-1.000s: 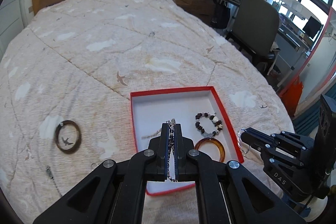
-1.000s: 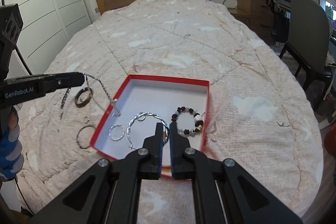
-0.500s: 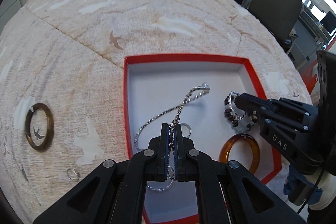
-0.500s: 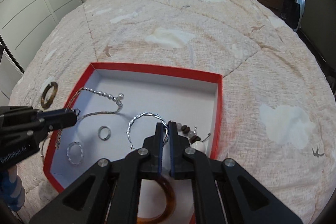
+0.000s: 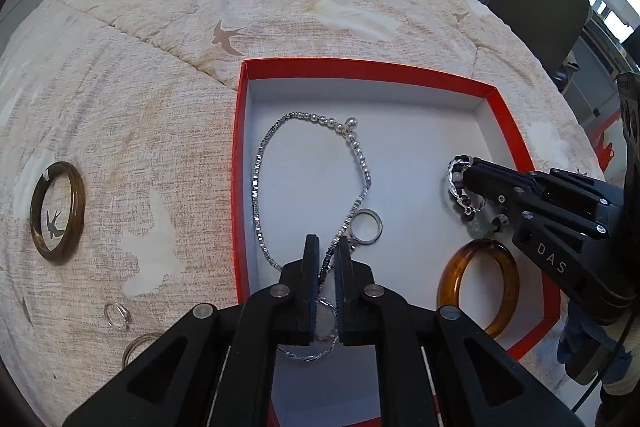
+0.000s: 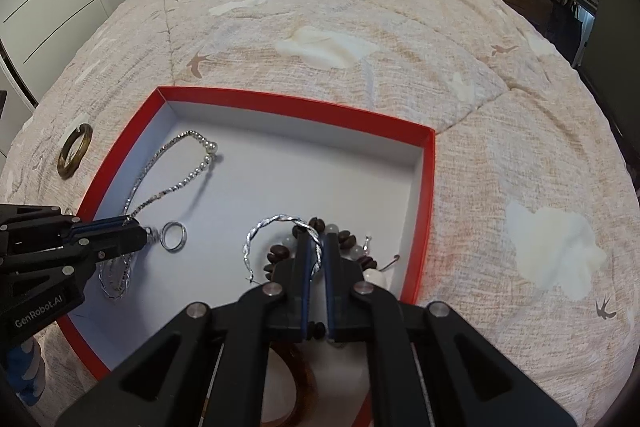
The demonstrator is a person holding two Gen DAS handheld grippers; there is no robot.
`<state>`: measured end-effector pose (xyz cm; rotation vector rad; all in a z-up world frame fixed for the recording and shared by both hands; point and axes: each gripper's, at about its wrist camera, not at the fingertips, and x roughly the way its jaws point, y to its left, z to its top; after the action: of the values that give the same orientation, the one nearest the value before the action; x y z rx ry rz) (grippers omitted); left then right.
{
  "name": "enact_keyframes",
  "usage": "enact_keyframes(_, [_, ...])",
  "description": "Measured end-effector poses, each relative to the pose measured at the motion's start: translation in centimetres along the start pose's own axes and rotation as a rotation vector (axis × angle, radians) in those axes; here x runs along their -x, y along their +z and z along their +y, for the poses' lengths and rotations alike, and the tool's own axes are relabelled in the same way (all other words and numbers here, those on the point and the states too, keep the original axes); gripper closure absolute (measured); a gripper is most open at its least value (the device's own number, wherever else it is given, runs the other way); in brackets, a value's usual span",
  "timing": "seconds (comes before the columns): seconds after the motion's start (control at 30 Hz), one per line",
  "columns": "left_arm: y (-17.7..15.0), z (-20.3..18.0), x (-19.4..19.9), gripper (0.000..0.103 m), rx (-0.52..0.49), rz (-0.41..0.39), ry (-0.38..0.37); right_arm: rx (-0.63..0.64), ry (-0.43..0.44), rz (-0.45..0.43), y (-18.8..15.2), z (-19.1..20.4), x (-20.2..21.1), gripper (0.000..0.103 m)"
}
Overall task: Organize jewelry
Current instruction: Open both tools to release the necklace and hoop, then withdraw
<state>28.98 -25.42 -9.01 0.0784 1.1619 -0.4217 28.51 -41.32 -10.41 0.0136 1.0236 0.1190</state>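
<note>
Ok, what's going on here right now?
A person is putting jewelry into the red-rimmed box on the bed. The left gripper is opening around the silver beaded chain, which already lies in the box. The right gripper holds the twisted silver bangle over the dark beaded bracelet.

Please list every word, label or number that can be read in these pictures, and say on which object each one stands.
"DAS": white letters on the black body of the right gripper, seen from the left wrist.
"GenRobot.AI": white letters on the black body of the left gripper, seen from the right wrist.
Nothing else can be read: the red box, the jewelry and the bed cover carry no text, and the room behind is too small and blurred.
</note>
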Motion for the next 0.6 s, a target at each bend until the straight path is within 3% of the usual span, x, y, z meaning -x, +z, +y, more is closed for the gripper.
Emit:
enact_keyframes(0.13, [0.0,-0.2,0.6,0.072,0.003,-0.009,-0.016,-0.022,-0.013,-0.007,-0.1,-0.4,0.8,0.092])
enact_keyframes(0.2, [-0.1,-0.4,1.2,0.061,-0.004,-0.020,-0.009,-0.031,-0.016,-0.020,-0.2,-0.6,1.5,0.080])
enact_keyframes(0.27, [-0.2,-0.5,1.6,0.061,-0.003,-0.024,-0.011,-0.033,-0.009,-0.033,-0.2,-0.6,2.3,0.074])
enact_keyframes(0.6, [-1.7,-1.1,7.6,0.061,-0.011,-0.112,-0.010,-0.065,-0.032,-0.103,-1.1,-0.3,8.5,0.074])
